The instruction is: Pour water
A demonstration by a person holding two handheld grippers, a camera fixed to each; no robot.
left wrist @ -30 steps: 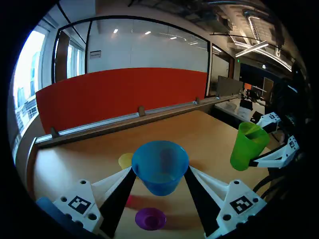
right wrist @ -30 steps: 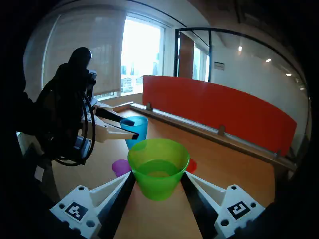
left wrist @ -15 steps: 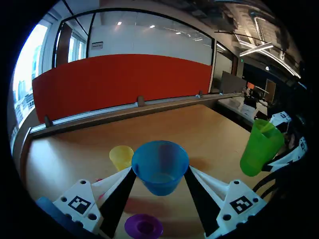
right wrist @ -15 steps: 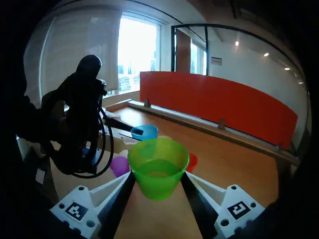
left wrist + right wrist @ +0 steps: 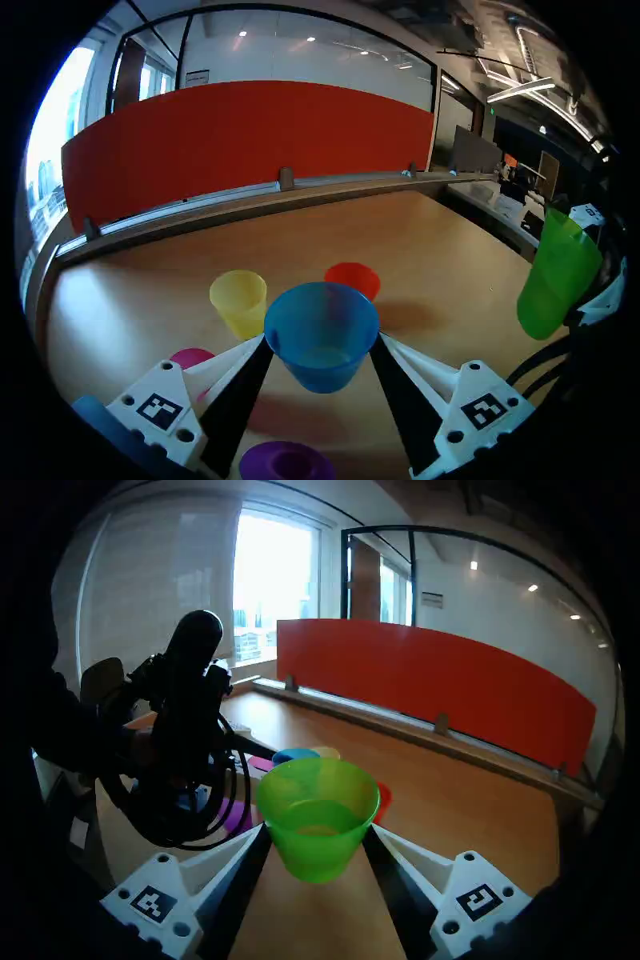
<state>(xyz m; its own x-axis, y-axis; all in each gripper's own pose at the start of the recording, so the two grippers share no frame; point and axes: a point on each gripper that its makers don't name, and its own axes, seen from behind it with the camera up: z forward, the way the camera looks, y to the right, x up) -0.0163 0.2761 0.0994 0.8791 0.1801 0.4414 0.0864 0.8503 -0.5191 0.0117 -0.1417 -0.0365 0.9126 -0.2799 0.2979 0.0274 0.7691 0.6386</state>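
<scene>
Both holding: left claw [image 5: 320, 346] on blue cup [image 5: 322, 318]; right claw [image 5: 318, 834] on green cup [image 5: 318, 796], seemingly part-filled. Ahead-left of left claw, a yellow cup [image 5: 238, 300].

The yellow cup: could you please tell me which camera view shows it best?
The left gripper view: the yellow cup stands nearly whole on the table. The right gripper view catches a sliver of its rim behind the green cup.

The left gripper view looks low and forward across the table [image 5: 448, 256] toward the red partition [image 5: 240, 144], with the blue cup [image 5: 322, 336] very near its lens. The right gripper view sits just behind the green cup [image 5: 318, 816], facing the window [image 5: 272, 600] and the same partition. Both views share the table, the partition and both cups.
</scene>
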